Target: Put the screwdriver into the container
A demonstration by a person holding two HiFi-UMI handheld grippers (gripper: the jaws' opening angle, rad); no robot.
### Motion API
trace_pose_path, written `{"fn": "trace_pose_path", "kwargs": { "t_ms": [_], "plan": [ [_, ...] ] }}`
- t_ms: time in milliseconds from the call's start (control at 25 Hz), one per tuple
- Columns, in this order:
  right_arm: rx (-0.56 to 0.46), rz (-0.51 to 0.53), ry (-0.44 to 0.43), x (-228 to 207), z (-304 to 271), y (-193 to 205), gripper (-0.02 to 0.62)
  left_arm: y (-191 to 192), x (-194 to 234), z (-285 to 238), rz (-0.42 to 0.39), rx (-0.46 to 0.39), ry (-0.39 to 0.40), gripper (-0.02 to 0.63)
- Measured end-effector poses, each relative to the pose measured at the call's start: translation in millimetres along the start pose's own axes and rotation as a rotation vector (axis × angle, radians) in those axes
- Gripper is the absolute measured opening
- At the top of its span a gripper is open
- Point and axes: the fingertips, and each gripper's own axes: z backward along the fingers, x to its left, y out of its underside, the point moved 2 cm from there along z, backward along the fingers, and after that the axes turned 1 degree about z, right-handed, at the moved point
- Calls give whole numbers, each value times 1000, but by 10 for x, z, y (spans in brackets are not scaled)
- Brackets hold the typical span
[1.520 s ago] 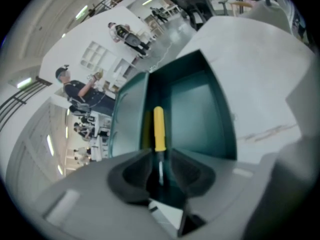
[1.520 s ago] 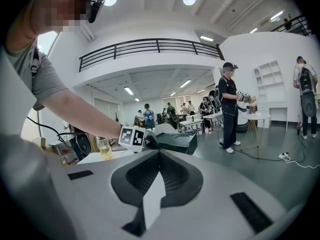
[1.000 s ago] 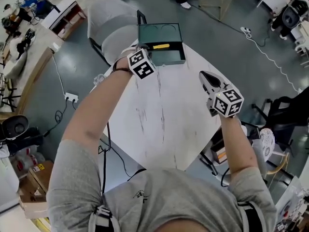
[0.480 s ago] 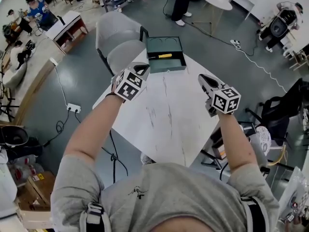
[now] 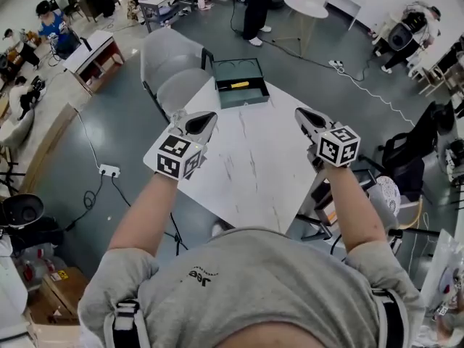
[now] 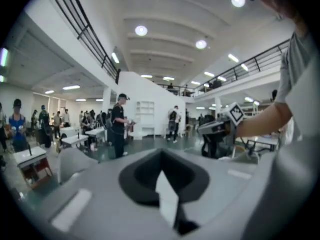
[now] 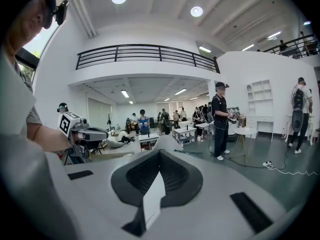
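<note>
**Head view.** A yellow-handled screwdriver point(image 5: 241, 85) lies inside a dark green rectangular container point(image 5: 243, 101). The container's lid is open, and it stands at the far corner of the white, faintly streaked desk point(image 5: 246, 172), near a grey chair point(image 5: 170, 64). The left hand-held gripper point(image 5: 201, 121) and the right hand-held gripper point(image 5: 307, 117) are held over the desk's left and right edges, well apart from the container. Each gripper's jaws are closed together, with nothing between them.

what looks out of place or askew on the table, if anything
Nothing stands out. The screwdriver lies flat inside the open green container, which sits level at the far edge of the white table. Nothing looks spilled or broken.
</note>
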Motion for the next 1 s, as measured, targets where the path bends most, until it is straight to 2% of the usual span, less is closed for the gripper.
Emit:
{"fn": "trace_pose_path", "kwargs": {
  "t_ms": [240,440,640,800,1000],
  "plan": [
    [-15,19,-50,32,529,-74,8,-235,-602,246,46,-60,-38,3],
    [-18,61,-110,-10,940,-80,8,-416,-1156,412,97,-122,-122,3],
    [-12,76,-174,-120,1276,-24,8,-402,-1632,507,159,-143,-205,3],
    [-25,48,-218,-182,1437,38,8,-389,-1948,563,151,-135,-244,3],
    [-58,18,-277,1,1496,-9,8,-473,-2046,740,108,-150,-262,3]
  ]
}}
